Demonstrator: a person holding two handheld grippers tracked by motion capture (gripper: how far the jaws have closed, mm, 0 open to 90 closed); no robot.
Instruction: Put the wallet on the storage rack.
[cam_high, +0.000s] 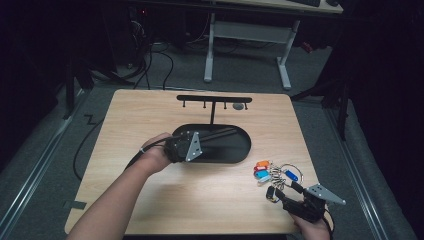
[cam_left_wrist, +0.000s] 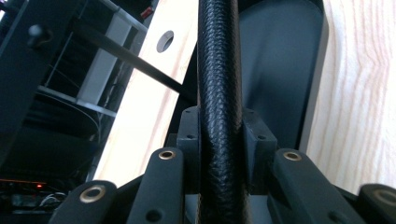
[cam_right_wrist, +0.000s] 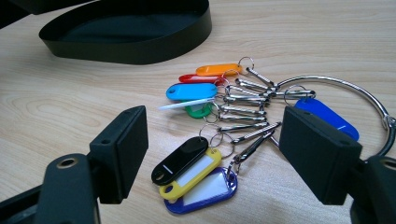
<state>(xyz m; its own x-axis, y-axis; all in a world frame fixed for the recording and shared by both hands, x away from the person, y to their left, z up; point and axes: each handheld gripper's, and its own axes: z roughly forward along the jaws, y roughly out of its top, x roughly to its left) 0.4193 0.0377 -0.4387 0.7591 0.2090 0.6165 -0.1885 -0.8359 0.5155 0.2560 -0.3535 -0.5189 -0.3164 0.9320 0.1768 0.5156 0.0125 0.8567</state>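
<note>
high view has the left gripper (cam_high: 220, 134) over the black oval tray (cam_high: 244, 150) at mid-table, its jaws clamped tight on the stand's black post (cam_left_wrist: 219, 93), which runs straight up between them in the left gripper view. at the near right corner the right gripper (cam_right_wrist: 212, 154) sits with jaws spread wide, low over the table (cam_high: 150, 120), and the key bunch (cam_right_wrist: 233, 107) with its coloured tags and big steel ring (cam_right_wrist: 345, 88) lies just beyond and partly between them, apart from the tray.
</note>
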